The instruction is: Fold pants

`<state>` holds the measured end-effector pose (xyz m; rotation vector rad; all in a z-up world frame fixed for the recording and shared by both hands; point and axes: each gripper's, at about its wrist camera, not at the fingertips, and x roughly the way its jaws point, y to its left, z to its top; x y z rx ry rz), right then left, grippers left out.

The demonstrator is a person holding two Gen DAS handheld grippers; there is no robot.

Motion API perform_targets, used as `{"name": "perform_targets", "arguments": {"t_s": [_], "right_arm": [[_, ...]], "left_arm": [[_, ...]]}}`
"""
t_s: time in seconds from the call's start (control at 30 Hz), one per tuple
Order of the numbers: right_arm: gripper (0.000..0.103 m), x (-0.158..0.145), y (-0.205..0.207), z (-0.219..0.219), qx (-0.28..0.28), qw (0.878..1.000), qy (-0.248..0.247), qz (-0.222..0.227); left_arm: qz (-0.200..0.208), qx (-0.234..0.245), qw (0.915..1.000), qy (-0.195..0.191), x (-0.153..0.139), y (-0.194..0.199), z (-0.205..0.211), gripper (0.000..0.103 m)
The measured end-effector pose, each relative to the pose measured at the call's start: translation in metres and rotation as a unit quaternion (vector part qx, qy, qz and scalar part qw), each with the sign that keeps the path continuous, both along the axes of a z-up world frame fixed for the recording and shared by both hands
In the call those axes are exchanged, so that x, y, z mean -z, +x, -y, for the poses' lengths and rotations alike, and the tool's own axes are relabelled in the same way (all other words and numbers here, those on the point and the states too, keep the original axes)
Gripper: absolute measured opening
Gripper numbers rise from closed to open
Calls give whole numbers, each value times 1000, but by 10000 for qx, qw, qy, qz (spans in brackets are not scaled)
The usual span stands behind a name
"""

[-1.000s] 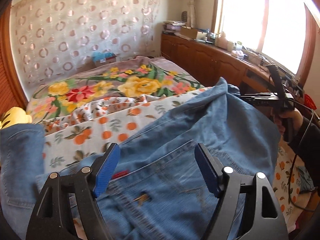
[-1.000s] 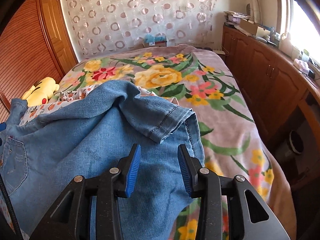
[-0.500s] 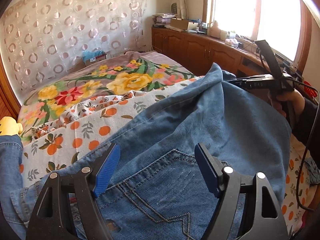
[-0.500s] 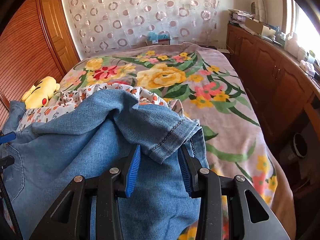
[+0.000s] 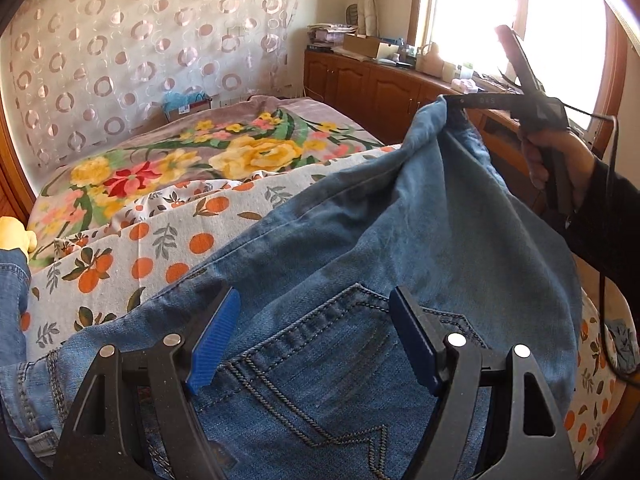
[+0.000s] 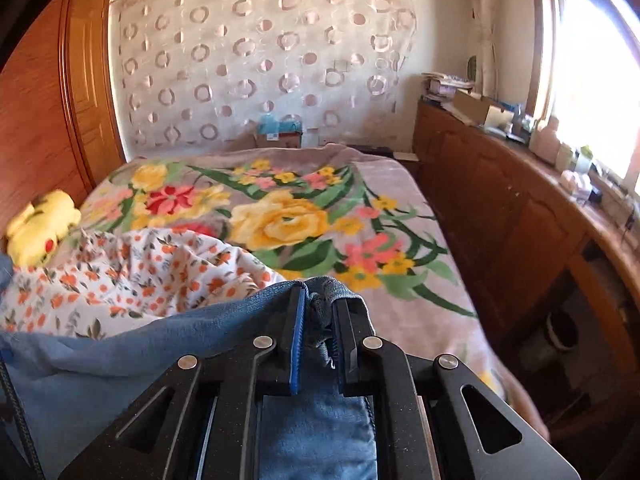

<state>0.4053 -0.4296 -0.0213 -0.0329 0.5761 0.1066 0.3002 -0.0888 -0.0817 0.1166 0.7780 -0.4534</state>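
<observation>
Nearest to us in the left wrist view, the left gripper (image 5: 314,334) hangs over the seat of the blue jeans (image 5: 360,240), its blue-padded jaws standing wide apart with nothing pinched between them; the stitched back pocket (image 5: 340,392) lies right under the gap. In the right wrist view we see the right gripper (image 6: 318,336) closing its jaws on a bunched fold of denim at the leg end, the cloth squeezed between the pads and draped over the left finger. From the left camera that same gripper (image 5: 460,100) shows up high at the right, held by the person's hand (image 5: 556,160) in a dark sleeve, with the hem lifted off the bed so the leg rises as a taut slope from the seat to the jaws. Beyond the jeans we find a white sheet printed with oranges (image 5: 160,248), rumpled on the bed, and behind it a grey blanket with large yellow and red flowers (image 6: 288,216). A yellow plush toy (image 6: 44,220) sits at the left edge of the bed beside the wooden wardrobe. Wooden cabinets (image 6: 500,208) run along the right under the bright window, their top cluttered with small things we cannot quite make out in the glare. A curtain with ring patterns (image 6: 260,60) covers the far wall.
</observation>
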Motion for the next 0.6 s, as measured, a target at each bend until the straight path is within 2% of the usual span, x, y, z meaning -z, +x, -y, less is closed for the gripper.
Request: {"name": "perform_targets", "arguments": {"t_s": [0.13, 0.3, 0.5, 0.6], "right_arm": [[22, 8, -17, 7, 7, 9998, 154, -139], [39, 20, -58, 27, 42, 9986, 341, -413], [43, 27, -107, 52, 200, 9941, 639, -853], [43, 33, -116, 64, 177, 9879, 1081, -1102]], "left_arm": [[-26, 1, 10000, -43, 1, 1, -2, 78], [-11, 4, 10000, -20, 1, 1, -2, 78], [-7, 5, 10000, -19, 1, 1, -1, 78], [-7, 3, 10000, -24, 2, 1, -1, 78]]}}
